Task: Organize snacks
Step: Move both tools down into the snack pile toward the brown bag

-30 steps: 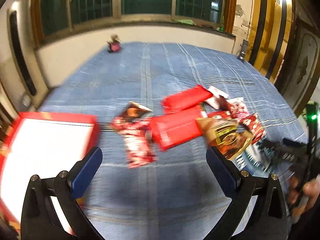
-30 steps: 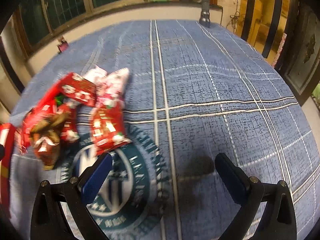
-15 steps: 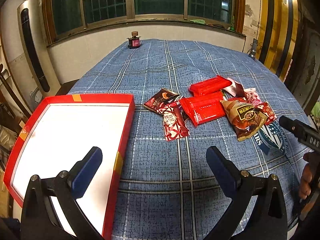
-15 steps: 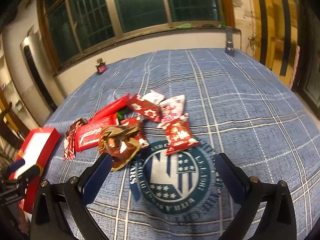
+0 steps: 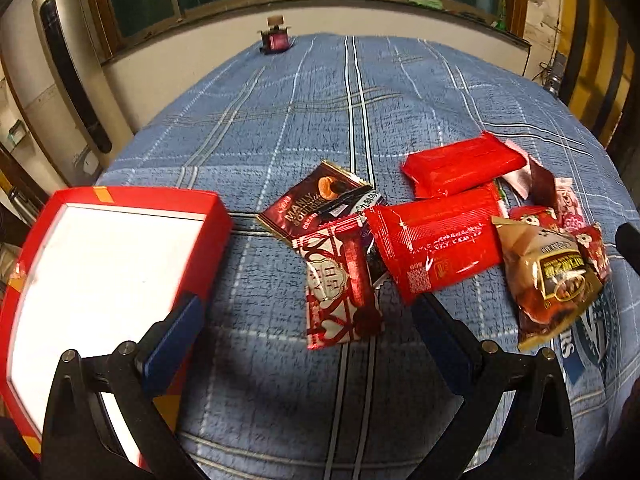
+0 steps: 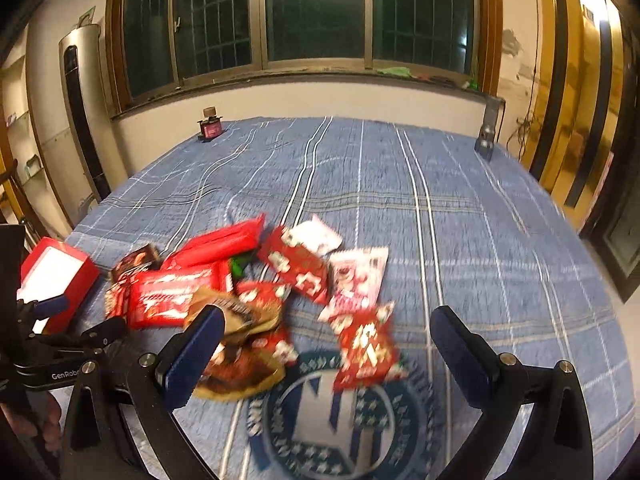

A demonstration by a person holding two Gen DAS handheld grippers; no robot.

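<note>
Several snack packets lie in a pile on the blue plaid cloth. A red-and-white patterned packet lies nearest my left gripper, which is open and empty just short of it. A dark brown packet, two red bars and a brown bag lie beyond. A red box with a white inside sits at the left. My right gripper is open and empty over a small red packet, with the brown bag by its left finger.
A small dark red bottle stands at the far edge of the bed, also in the right wrist view. A grey object stands at the far right corner. A round blue emblem marks the cloth. Walls and windows lie beyond.
My left gripper has moved forward and down toward the patterned packet; the packets look larger. My right gripper has come closer to the pile on its right side. Both stay open.
</note>
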